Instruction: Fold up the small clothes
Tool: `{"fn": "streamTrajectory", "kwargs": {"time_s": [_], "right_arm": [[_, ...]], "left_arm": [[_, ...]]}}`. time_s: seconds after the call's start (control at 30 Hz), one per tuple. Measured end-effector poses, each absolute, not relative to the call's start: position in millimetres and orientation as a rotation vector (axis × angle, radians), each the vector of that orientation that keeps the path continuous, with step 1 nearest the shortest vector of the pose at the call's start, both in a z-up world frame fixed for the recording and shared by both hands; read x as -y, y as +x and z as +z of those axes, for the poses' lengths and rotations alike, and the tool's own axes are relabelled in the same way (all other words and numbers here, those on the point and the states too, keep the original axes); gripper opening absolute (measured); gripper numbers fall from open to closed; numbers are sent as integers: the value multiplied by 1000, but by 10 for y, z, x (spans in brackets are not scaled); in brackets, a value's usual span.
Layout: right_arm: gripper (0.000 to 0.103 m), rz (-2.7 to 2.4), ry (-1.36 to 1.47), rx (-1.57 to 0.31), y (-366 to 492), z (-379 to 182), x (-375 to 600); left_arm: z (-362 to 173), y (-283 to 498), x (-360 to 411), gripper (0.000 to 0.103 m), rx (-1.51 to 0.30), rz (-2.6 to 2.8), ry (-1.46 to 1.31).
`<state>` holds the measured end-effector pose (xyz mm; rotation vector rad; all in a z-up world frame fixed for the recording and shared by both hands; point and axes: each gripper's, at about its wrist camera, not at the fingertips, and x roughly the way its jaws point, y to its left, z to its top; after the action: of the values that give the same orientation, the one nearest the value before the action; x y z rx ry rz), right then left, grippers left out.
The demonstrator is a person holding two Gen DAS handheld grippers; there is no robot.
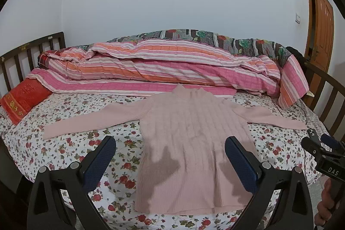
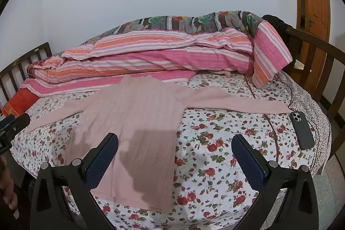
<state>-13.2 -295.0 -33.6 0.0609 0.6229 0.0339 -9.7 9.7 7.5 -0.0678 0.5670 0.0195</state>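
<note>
I am hovering the left gripper (image 1: 170, 149) and right gripper (image 2: 174, 147) with jaws spread, holding nothing, while the pink sweater (image 1: 189, 143) is lying flat mid-frame, sleeves outstretched, ready for folding, I judge.

Bed (image 1: 25, 139) with dark wooden slatted rails at both ends, covered by white floral sheet (image 2: 215, 154) with red roses. Directly on sheet:
- pink ribbed sweater (image 1: 189, 143), flat, sleeves spread to either side, collar toward wall, hem near front edge.
- striped pink-orange quilt (image 1: 163, 66), bunched along far side; collar of sweater touching its near edge.
- floral patchwork blanket (image 1: 194, 36), behind quilt, against wall.
- red pillow (image 1: 23, 98) with gold lettering, at left end, near left sleeve.
- dark phone (image 2: 301, 129), face down, near right edge, just beside right sleeve cuff.
</note>
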Motion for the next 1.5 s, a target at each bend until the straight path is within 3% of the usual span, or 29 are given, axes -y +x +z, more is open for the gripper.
{"fn": "streamTrajectory", "kwargs": {"time_s": [1.5], "right_arm": [[103, 55, 52, -588, -141, -308, 2900]], "left_arm": [[19, -91, -69, 102, -557, 13, -82]]}}
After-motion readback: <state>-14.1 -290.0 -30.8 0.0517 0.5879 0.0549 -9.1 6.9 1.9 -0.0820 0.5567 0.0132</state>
